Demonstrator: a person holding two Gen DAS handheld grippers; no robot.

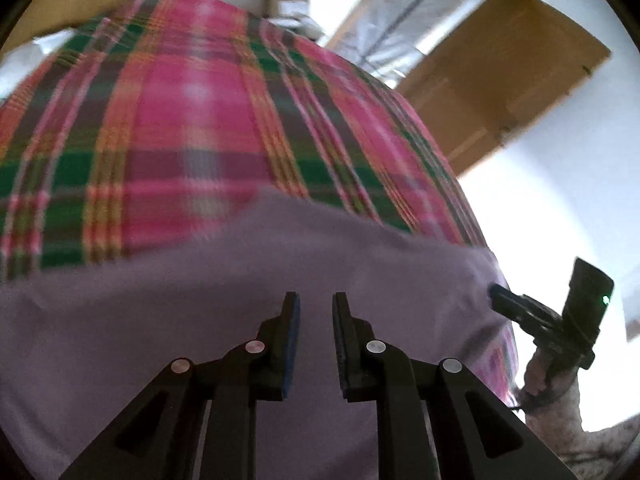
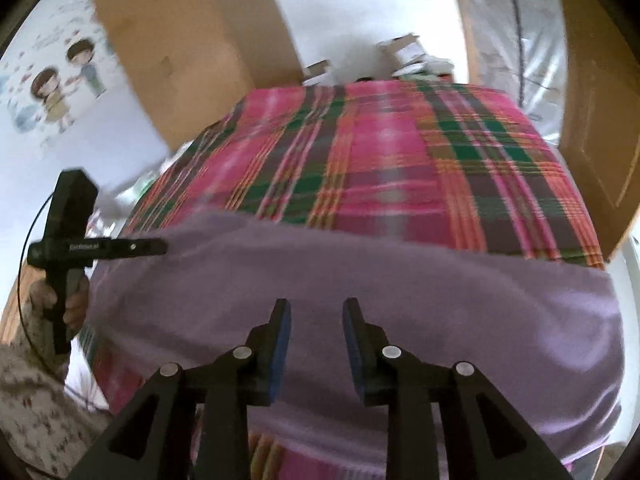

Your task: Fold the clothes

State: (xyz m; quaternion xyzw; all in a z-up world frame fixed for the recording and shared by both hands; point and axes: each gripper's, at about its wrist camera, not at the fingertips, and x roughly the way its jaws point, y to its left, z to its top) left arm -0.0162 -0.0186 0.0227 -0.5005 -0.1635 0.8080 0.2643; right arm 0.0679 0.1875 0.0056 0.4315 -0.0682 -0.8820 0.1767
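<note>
Lilac garment (image 1: 240, 320) lies beneath 2 seemingly empty, parted hand-held grippers (image 1: 316, 312).

Surface is wearing a plaid cover (image 1: 192, 112), pink, green and orange checks, running to the far edge. A lilac garment (image 1: 248, 280) is lying flat directly on it, spreading across the near part and leaving the far checks showing. Both views are showing motion blur.
</note>
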